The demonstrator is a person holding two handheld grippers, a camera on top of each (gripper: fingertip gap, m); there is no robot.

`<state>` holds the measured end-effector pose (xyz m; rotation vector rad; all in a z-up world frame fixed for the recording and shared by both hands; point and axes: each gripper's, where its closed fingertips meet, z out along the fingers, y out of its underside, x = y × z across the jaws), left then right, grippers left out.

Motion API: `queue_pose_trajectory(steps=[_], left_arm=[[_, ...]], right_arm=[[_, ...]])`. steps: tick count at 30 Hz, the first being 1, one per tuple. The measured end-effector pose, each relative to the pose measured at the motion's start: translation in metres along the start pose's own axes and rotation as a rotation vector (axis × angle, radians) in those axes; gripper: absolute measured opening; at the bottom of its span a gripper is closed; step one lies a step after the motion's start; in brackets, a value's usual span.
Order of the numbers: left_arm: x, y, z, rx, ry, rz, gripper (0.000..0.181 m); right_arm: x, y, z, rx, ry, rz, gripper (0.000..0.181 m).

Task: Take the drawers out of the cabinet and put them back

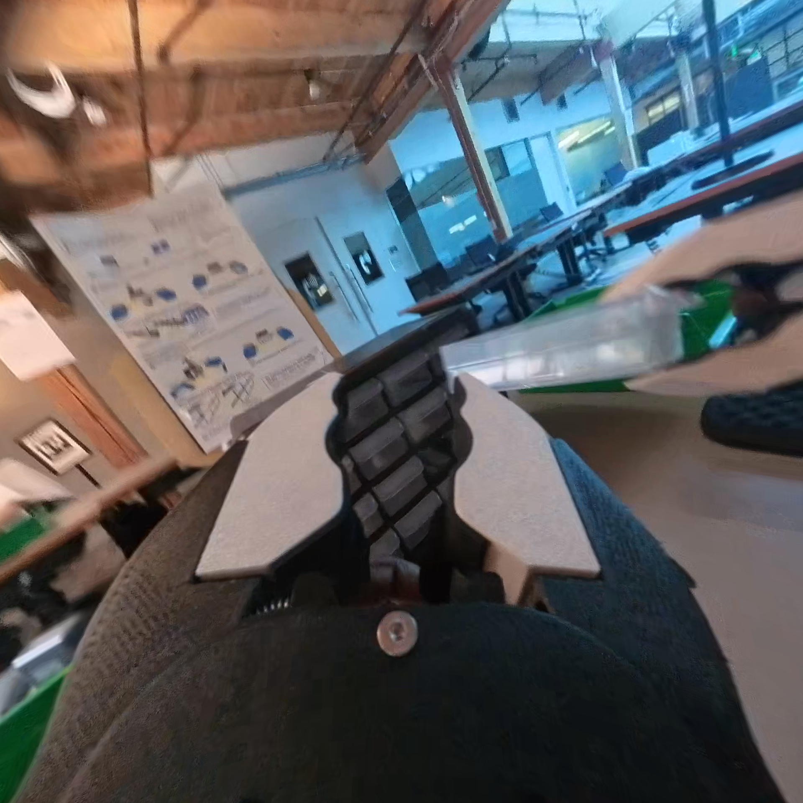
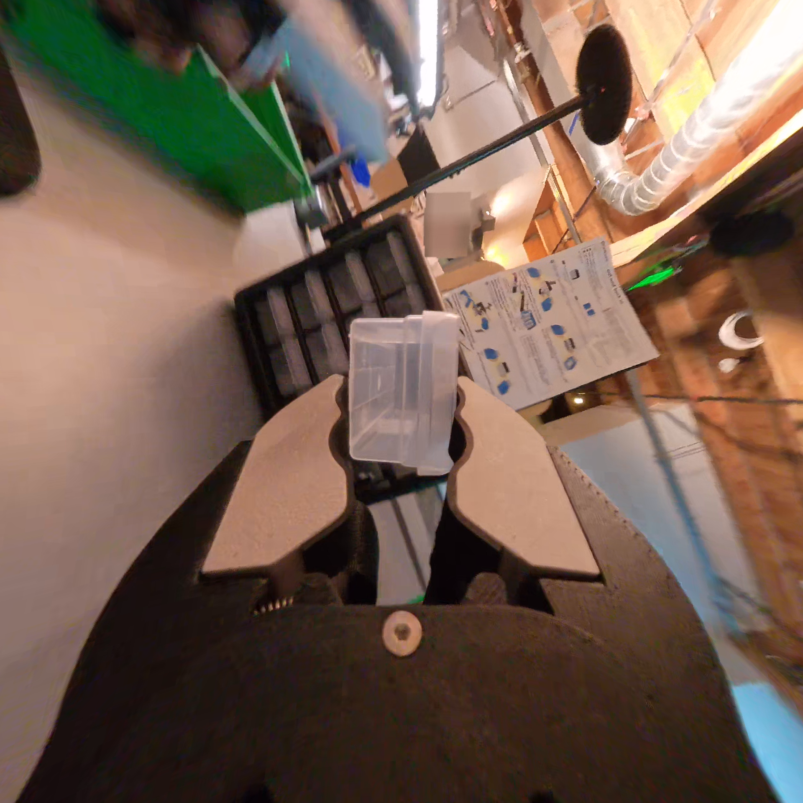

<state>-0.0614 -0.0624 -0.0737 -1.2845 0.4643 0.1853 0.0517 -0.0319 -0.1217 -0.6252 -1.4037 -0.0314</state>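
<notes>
The drawer (image 2: 402, 397), one clear plastic box, is off the desk and out of the cabinet (image 2: 334, 321), pinched across its width by the right claw (image 2: 397, 404); in the left wrist view the same drawer (image 1: 560, 347) shows at the right edge, held level in front of the black cabinet (image 1: 404, 343); the cabinet stands on the pale desk (image 2: 108, 347), its front a grid of small slots, most of them filled with grey drawer fronts; how many slots there are I cannot count through the blur, though several rows show. The left claw (image 1: 397, 413) has its fingers drawn close, nearly together, with nothing visibly between them; the cabinet front only fills the gap behind. Two claws, one loose drawer, one cabinet, one poster (image 2: 552, 321) on the wall, one green board (image 2: 174, 117) at the desk's far side. The step in hand is most likely carrying the drawer, either just pulled out or about to go back; which of the two cannot be told from here. Returning it calls for squaring the drawer's narrow end to an empty slot, holding it level, then pushing straight in; a tilted entry would probably jam against the slot's edges.
</notes>
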Motion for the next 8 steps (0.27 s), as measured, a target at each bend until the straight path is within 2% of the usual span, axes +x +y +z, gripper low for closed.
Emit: queue_pose_trajectory(steps=[3, 6, 8], left_arm=[[-0.037, -0.001, 0.022, -0.177, 0.061, -0.085, 0.034], [-0.063, -0.003, 0.063, -0.322, 0.126, -0.124, 0.012], [-0.074, 0.009, 0.094, -0.474, 0.174, -0.129, 0.000]], right_arm=[[-0.017, 0.019, 0.002, -0.105, -0.018, -0.194, 0.043], [-0.037, 0.027, 0.011, -0.150, -0.045, -0.239, 0.043], [-0.049, 0.031, 0.019, -0.174, -0.055, -0.258, 0.043]])
